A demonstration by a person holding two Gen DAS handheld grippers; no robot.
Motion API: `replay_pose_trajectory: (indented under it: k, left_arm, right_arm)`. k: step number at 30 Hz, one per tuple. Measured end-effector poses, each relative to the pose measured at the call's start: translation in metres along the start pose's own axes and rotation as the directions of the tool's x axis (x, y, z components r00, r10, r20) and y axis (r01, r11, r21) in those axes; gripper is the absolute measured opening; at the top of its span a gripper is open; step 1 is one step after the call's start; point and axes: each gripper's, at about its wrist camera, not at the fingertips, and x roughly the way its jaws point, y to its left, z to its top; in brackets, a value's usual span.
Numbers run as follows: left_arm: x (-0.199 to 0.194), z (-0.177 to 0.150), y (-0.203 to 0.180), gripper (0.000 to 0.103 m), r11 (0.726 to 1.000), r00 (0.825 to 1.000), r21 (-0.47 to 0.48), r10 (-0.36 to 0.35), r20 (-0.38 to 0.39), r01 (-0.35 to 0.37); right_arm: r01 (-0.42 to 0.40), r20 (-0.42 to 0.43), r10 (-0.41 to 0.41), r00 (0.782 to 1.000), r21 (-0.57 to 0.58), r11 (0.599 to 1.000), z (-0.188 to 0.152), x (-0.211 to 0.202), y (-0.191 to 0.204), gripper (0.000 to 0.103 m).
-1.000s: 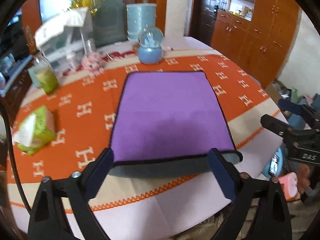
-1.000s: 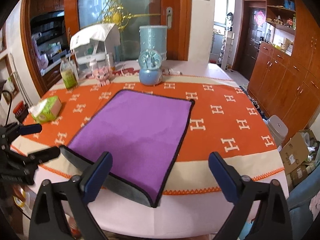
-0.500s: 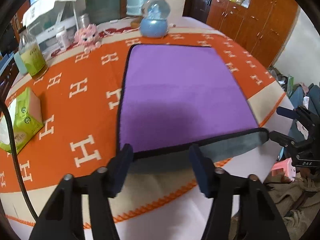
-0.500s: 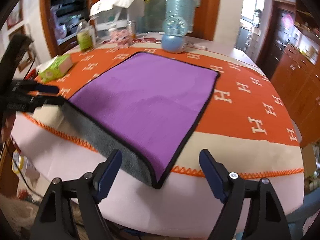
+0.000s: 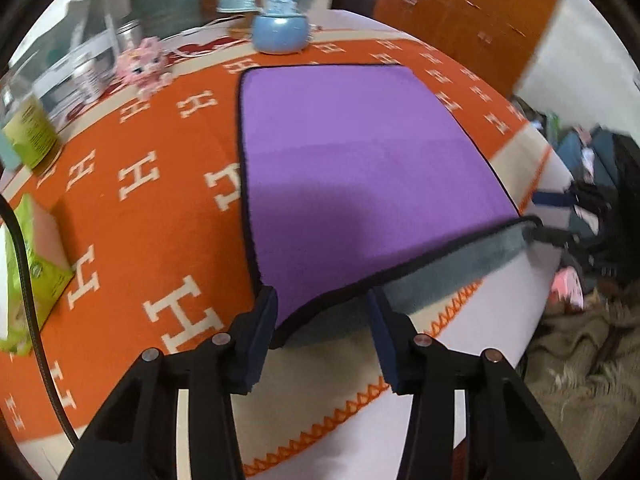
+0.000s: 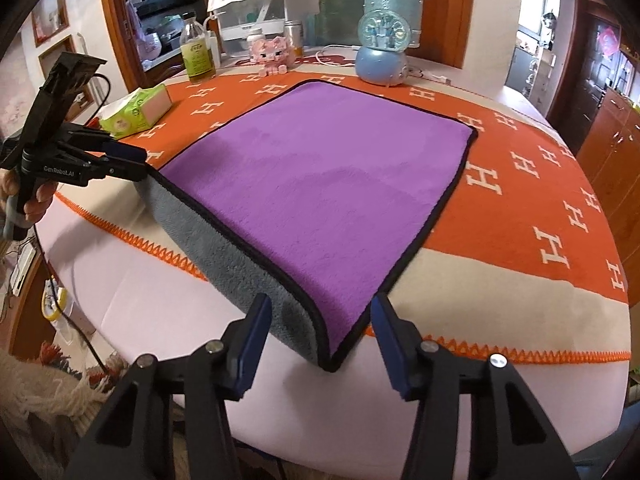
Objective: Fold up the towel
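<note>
My left tool (image 5: 322, 312) sat with its fingers spread around the near left corner of the purple towel (image 5: 352, 160); the corner lay between the pads, which had not closed on it. My right tool (image 6: 320, 322) was the same at the near right corner, spread wide with the hem in the gap and nothing pinched. From the right wrist view the left tool (image 6: 132, 160) reached the other end of that near edge, though I could not tell from there whether it touched.

The towel lay flat and fully open on the orange H-patterned cloth (image 6: 540, 184) covering the desk (image 6: 460, 408), its near edge curling up to show grey backing. I judged nothing folded yet: both corners needed gripping, then carrying toward the snow globe (image 6: 382, 50) end. A tissue pack (image 6: 136, 110) lay well clear.
</note>
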Motion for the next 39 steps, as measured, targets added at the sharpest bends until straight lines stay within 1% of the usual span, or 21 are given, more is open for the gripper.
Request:
replay_pose_trajectory:
  k: [3,5,7,12,16,17,21,23,32,35,37,38,39]
  left_arm:
    - [0.003,0.0,-0.006,0.045,0.999,1.0,0.053,0.004,-0.023,-0.003]
    - [0.005,0.0,-0.009,0.045,0.997,0.999,0.071,0.001,-0.037,0.001]
    - [0.007,0.0,-0.009,0.045,0.997,0.999,0.082,0.001,-0.048,0.003]
    - [0.009,0.002,-0.004,0.045,0.995,0.997,0.092,-0.021,-0.071,0.028]
    - [0.009,0.005,-0.004,0.045,0.993,0.996,0.116,-0.03,-0.085,0.039]
    - [0.009,0.005,-0.004,0.045,0.991,0.995,0.125,-0.03,-0.091,0.041]
    - [0.01,0.007,-0.006,0.037,0.987,0.994,0.159,-0.008,-0.108,0.025]
    - [0.012,0.008,-0.007,0.034,0.986,0.993,0.167,0.0,-0.116,0.019]
    - [0.017,0.007,-0.004,0.029,0.981,0.987,0.186,-0.015,-0.163,0.046]
    - [0.021,0.007,-0.005,0.025,0.979,0.983,0.2,-0.007,-0.183,0.044]
    - [0.021,0.009,-0.007,0.021,0.978,0.982,0.203,-0.002,-0.19,0.042]
    - [0.021,0.009,-0.007,0.014,0.979,0.981,0.202,0.003,-0.192,0.037]
    - [0.021,0.01,-0.008,0.01,0.979,0.98,0.2,0.007,-0.197,0.033]
  right_arm:
    - [-0.005,-0.008,0.005,1.0,-0.009,1.0,0.001,0.002,0.0,0.046]
    - [-0.017,-0.015,0.017,1.0,-0.007,1.0,0.002,0.004,-0.001,0.042]
    - [-0.038,-0.02,0.038,0.999,-0.003,0.999,0.002,0.005,-0.002,0.038]
    - [-0.043,-0.037,0.042,0.998,-0.023,0.999,0.003,0.007,-0.001,0.029]
    - [-0.049,-0.043,0.047,0.998,-0.045,0.998,0.003,0.007,0.002,0.018]
    - [-0.048,-0.044,0.046,0.998,-0.049,0.998,0.003,0.007,0.003,0.018]
    - [-0.056,-0.054,0.052,0.997,-0.057,0.997,0.002,0.008,0.004,0.017]
    - [-0.056,-0.055,0.053,0.997,-0.06,0.997,0.002,0.009,0.005,0.013]
    - [-0.057,-0.052,0.053,0.997,-0.065,0.996,0.002,0.008,0.004,0.012]
    - [-0.056,-0.054,0.052,0.997,-0.063,0.996,0.002,0.008,0.004,0.012]
    - [-0.054,-0.055,0.051,0.997,-0.062,0.997,0.003,0.008,0.004,0.012]
    - [-0.055,-0.055,0.052,0.997,-0.059,0.997,0.002,0.008,0.004,0.012]
    - [-0.054,-0.055,0.051,0.997,-0.057,0.997,0.003,0.008,0.004,0.012]
